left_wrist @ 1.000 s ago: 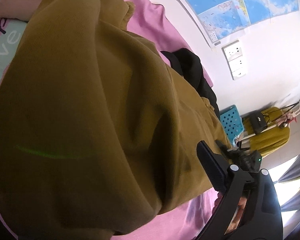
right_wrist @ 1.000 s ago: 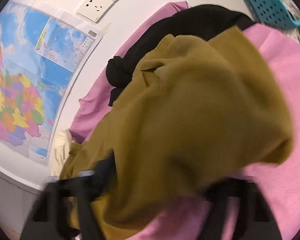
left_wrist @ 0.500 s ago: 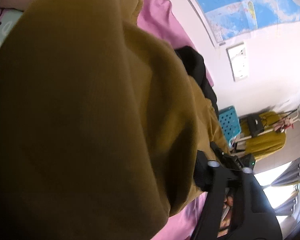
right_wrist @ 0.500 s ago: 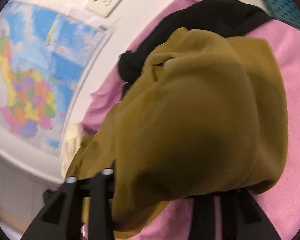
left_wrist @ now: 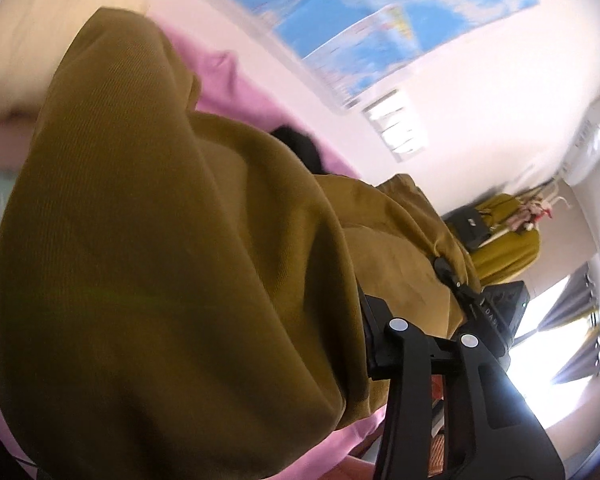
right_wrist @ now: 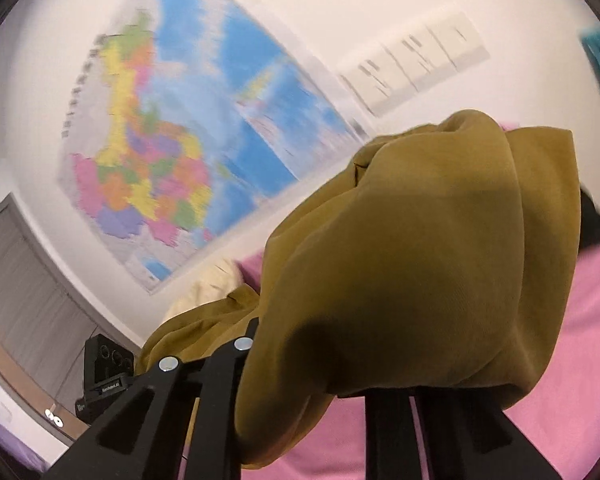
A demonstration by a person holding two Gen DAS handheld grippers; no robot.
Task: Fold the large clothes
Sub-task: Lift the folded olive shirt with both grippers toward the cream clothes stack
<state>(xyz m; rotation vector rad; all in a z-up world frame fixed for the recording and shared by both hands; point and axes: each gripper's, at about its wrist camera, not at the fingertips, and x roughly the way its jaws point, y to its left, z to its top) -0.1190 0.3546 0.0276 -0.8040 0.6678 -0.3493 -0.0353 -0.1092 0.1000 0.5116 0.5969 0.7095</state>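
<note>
Both tongs have risen, closing, each gripping the bunched mustard garment (right_wrist: pixel 400 264).

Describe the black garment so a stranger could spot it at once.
Start at the wall map. Below it lies the pink sheet. The black garment sits there, half hidden behind the big mustard garment; it is the only black cloth.

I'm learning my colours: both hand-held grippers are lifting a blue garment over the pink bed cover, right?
Not quite: the garment is mustard brown, not blue, as the right wrist view shows. Both hand-held grippers, left and right, do lift it over the pink bed cover.
</note>
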